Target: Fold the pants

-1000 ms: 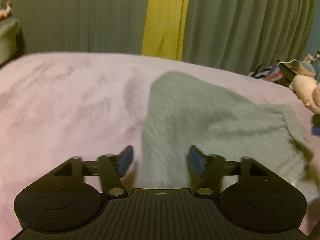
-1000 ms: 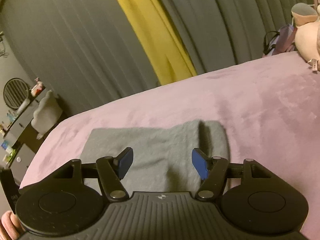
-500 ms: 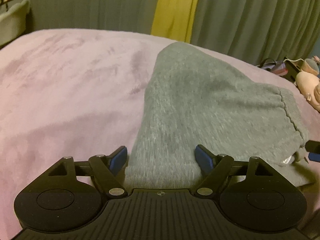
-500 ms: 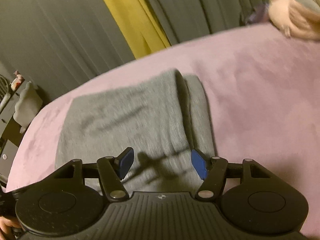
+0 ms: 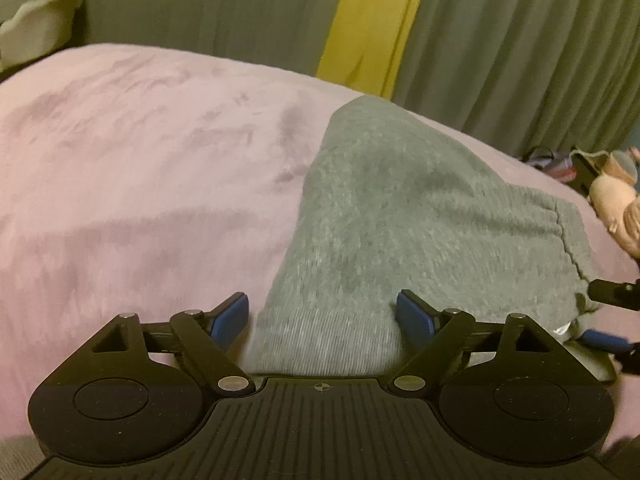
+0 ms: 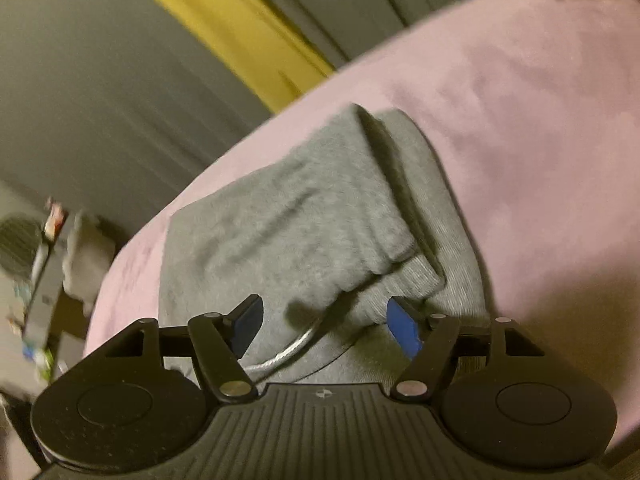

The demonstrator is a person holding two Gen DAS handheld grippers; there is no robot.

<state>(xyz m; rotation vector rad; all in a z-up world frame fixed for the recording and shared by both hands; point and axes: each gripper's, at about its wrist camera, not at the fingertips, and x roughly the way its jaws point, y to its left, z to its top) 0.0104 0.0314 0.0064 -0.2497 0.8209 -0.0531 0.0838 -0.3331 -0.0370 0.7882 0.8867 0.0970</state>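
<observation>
Both my claws, the left gripper (image 5: 323,316) and the right gripper (image 6: 322,323), have dropped closer, jaws apart, straddling the near edge of the folded grey knit pants (image 5: 400,216) on the pink blanket (image 5: 140,168), ready to pinch for another fold.

left gripper (image 5: 322,318): matte black body, ribbed central deck, small crosshair mark
side housings: round black discs with inset circles
linkages: black bars, silver pivot screws
pads (image 5: 230,318): blue, flat
right gripper (image 6: 324,324): same black build, blue pads, silver screws
</observation>
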